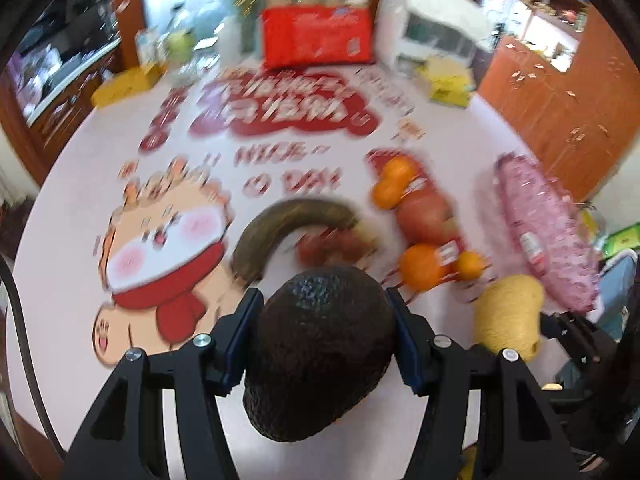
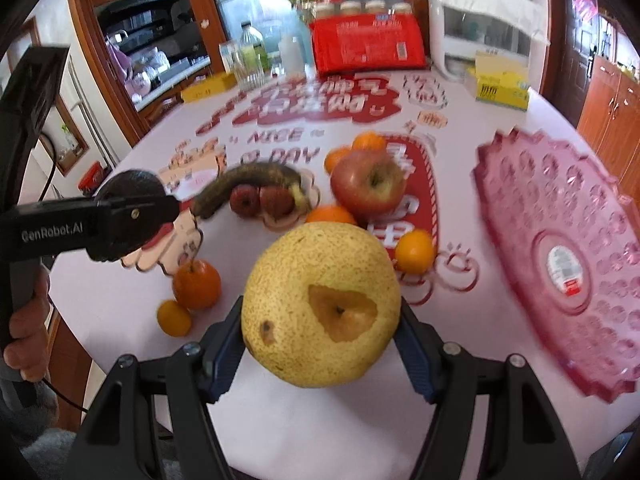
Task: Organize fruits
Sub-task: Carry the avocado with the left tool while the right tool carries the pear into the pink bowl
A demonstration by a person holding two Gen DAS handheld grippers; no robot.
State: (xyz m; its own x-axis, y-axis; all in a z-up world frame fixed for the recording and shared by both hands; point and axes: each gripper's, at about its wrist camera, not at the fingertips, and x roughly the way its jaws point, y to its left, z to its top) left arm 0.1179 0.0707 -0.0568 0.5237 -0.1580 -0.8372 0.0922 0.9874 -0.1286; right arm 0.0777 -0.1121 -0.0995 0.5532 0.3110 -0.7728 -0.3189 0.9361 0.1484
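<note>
The pink plate [image 2: 560, 216] I take to be where the fruit should end up sits at the right of the table [image 2: 120, 280], and I see nothing on it but its own label — so by my reading the sorting has barely begun. Everything else is loose on the printed tablecloth: a red apple [image 2: 368, 188] near the middle, small oranges [image 2: 196, 284] scattered around it, a dark, overripe banana [image 2: 248, 184] lying curved with two small red fruits [image 2: 260, 200] tucked just beside it. Two pieces are in hand. In my right gripper [image 2: 320, 344] I have the yellow pear [image 2: 324, 304], the blue pads pressed against both its sides, jaws standing moderately wide because the fruit fills them; it hangs clear of the table, near the plate's left edge. In my left gripper [image 1: 324, 336] I have the dark avocado [image 1: 320, 348], likewise clamped on both flanks by the pads and off the surface; the right wrist view shows that gripper out to the left with the avocado's dark top poking past its fingers. The left view is blurred, so finer detail of the far fruit escapes me. What remains, as I judge it — set these two on the plate, then fetch the apple, oranges, banana and red fruits.
</note>
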